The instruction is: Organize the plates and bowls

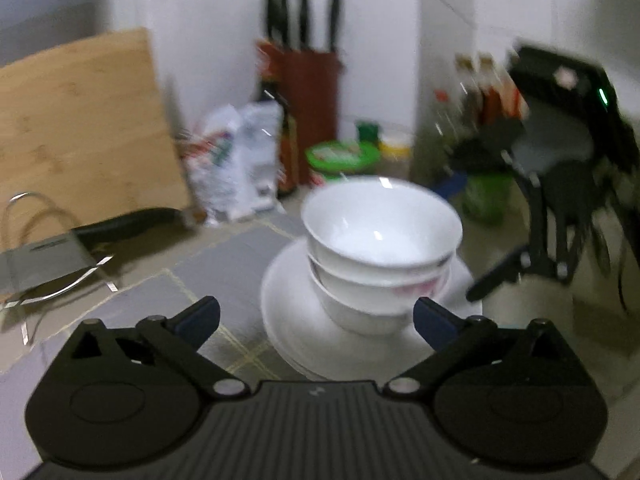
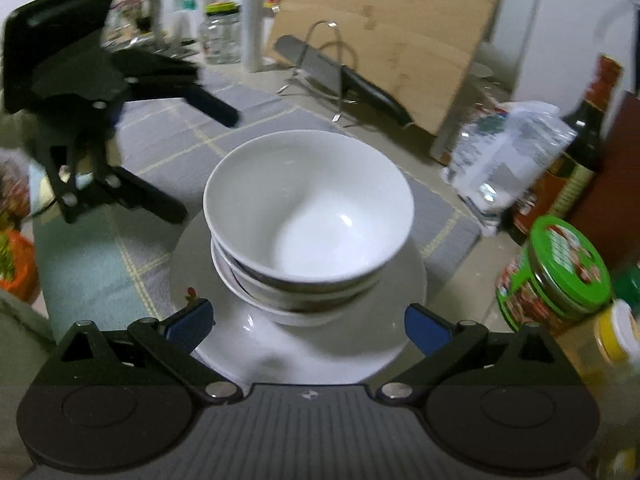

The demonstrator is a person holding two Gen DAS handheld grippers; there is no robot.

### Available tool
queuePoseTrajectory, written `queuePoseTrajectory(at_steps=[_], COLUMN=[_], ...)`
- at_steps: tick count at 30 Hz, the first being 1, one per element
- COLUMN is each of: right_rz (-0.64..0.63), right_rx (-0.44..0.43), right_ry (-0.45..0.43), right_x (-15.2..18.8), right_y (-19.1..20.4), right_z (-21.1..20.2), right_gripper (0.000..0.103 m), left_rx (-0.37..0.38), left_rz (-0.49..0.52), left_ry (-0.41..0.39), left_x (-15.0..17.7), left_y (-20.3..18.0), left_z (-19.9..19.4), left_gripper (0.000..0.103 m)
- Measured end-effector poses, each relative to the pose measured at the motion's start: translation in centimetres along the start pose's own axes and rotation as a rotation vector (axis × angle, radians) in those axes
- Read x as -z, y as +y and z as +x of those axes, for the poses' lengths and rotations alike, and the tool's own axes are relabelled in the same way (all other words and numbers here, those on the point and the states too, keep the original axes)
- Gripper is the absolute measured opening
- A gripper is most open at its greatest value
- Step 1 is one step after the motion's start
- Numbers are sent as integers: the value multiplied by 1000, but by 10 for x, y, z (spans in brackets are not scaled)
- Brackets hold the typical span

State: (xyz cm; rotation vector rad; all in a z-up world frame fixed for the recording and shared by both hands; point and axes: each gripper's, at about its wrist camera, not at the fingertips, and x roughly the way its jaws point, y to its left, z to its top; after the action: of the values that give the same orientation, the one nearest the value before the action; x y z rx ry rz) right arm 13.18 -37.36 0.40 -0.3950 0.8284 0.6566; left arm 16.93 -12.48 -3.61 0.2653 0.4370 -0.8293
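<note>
A stack of three white bowls point(image 1: 380, 248) stands on a stack of white plates point(image 1: 296, 320) on a grey checked mat. The bowls point(image 2: 308, 216) and plates point(image 2: 304, 344) also show in the right wrist view. My left gripper point(image 1: 316, 320) is open and empty, just short of the plates' near rim. My right gripper point(image 2: 308, 320) is open and empty, its fingers on either side of the plates' near edge. Each gripper shows in the other's view, the right gripper point(image 1: 520, 268) to the right and the left gripper point(image 2: 172, 156) to the left of the stack.
A wire rack with a cleaver point(image 1: 52, 264) stands before a leaning wooden cutting board point(image 1: 80, 128). A knife block point(image 1: 308, 84), sauce bottle point(image 2: 576, 152), plastic bag point(image 1: 236, 164) and green-lidded jar point(image 2: 560, 276) crowd the back of the counter.
</note>
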Motion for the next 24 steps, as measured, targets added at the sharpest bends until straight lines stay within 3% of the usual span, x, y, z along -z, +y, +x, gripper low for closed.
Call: queuePoseTrajectory(at_steps=[4,6,11,14,18,24], right_rz=[57,95,322,481,657,775], right_rx=[93,131,289,362,501,596], right_ry=[17,45,57,33,68,32], right_x=[-3,-5,-9,-9,-9,-7], right_y=[21,33,71,97,126,155], right_z=[-6,-5,-14,-26,-36,-56], right_gripper=[103,103,103,103,103,103], left_rx=[-86,-126,-176,-181,-208,-199], left_rz=[-61,-82,-126,-143,-151,-149], left_ry=[-39,-20,4,28,67,77], left_x=[2,2,6,9,12,12], left_y=[2,2,-7,-13,-21,-27], left_z=[-13,-16,-36,-53,-71,-95], left_gripper=[102,102,102,102,102,102])
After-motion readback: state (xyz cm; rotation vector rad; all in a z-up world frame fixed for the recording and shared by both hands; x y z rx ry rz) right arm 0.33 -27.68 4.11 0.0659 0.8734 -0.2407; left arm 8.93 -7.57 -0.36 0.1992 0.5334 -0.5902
